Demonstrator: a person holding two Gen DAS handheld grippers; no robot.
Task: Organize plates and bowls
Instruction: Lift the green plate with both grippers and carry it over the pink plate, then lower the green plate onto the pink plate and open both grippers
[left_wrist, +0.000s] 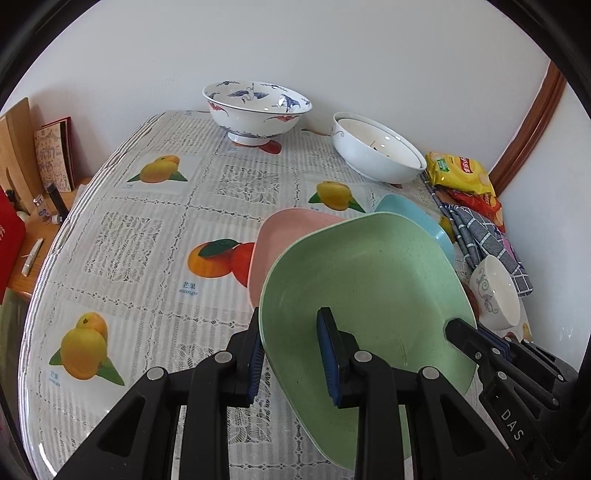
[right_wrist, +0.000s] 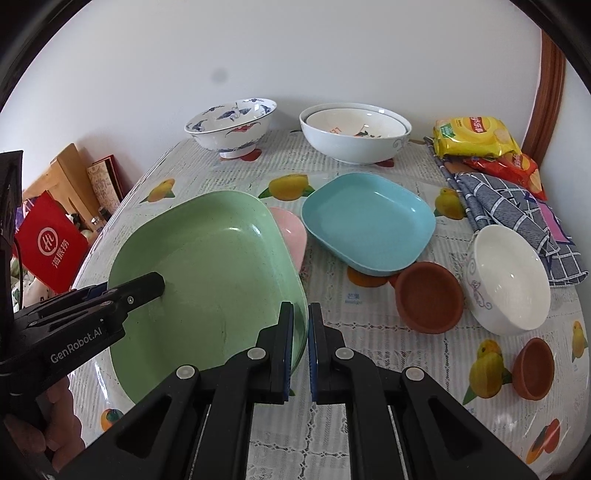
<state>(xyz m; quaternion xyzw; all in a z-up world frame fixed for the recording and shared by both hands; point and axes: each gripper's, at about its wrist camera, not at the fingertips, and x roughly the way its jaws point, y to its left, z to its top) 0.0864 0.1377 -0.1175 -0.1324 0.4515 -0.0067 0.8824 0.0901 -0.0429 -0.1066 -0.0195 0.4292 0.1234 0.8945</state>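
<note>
- Gripping the green plate (left_wrist: 365, 273) at its near rim, my left gripper (left_wrist: 293, 354) pinches the edge, one pad inside and one outside.
- On the opposite rim my right gripper (right_wrist: 301, 350) is pressed together on the same plate's edge.
- Held tilted above the fruit-print tablecloth (left_wrist: 147, 229), the plate runs long-axis away from me.
- Just beyond and below lies the pink plate (right_wrist: 291, 230), the blue plate (right_wrist: 365, 218) to its right; I judge pink the nearer stacking spot.
</note>
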